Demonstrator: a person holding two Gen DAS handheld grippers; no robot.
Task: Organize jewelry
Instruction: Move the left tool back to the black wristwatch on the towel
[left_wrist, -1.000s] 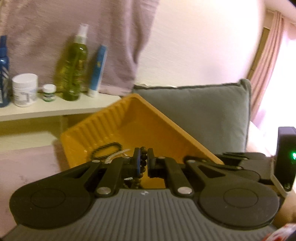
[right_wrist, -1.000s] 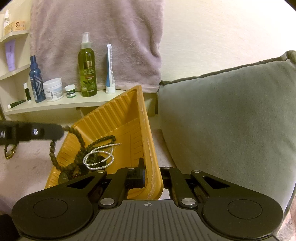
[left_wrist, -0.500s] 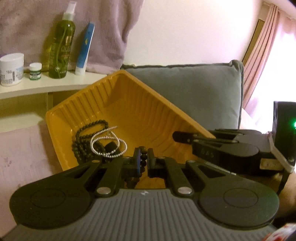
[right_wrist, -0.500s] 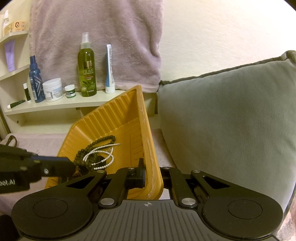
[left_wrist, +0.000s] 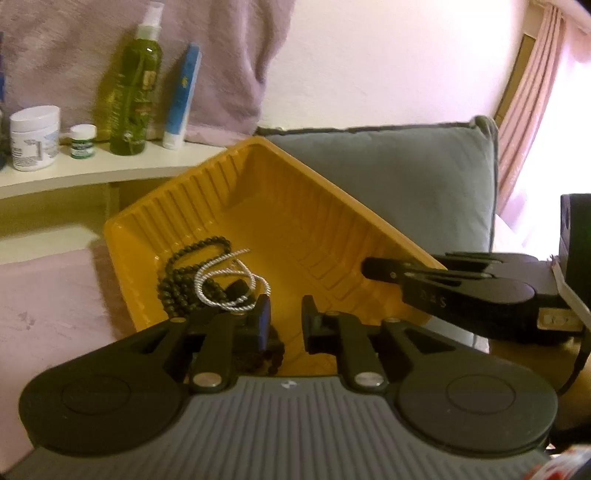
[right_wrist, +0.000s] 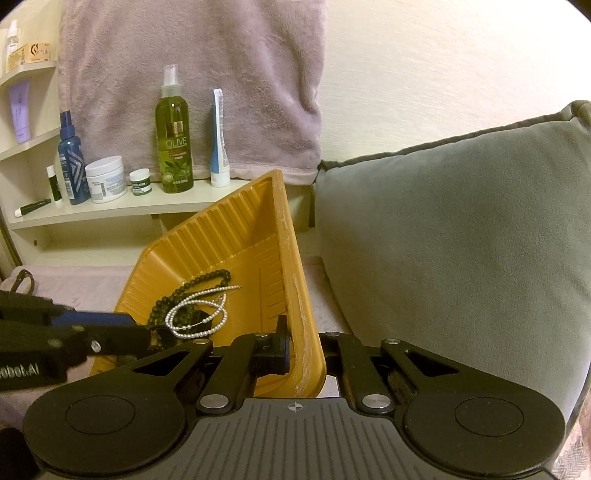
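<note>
Where shut before, left gripper (left_wrist: 283, 316) jaws apart.

"OLIVE" on the green spray bottle (right_wrist: 173, 136); "obot.AI" on the left gripper (right_wrist: 122, 332).

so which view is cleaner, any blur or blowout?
Right wrist: sharp, evenly lit, the bottle label readable. Left wrist: soft, bottle smeared, window side blown out pink-white at the curtain. Both show fisheye bending at the shelf.
</note>
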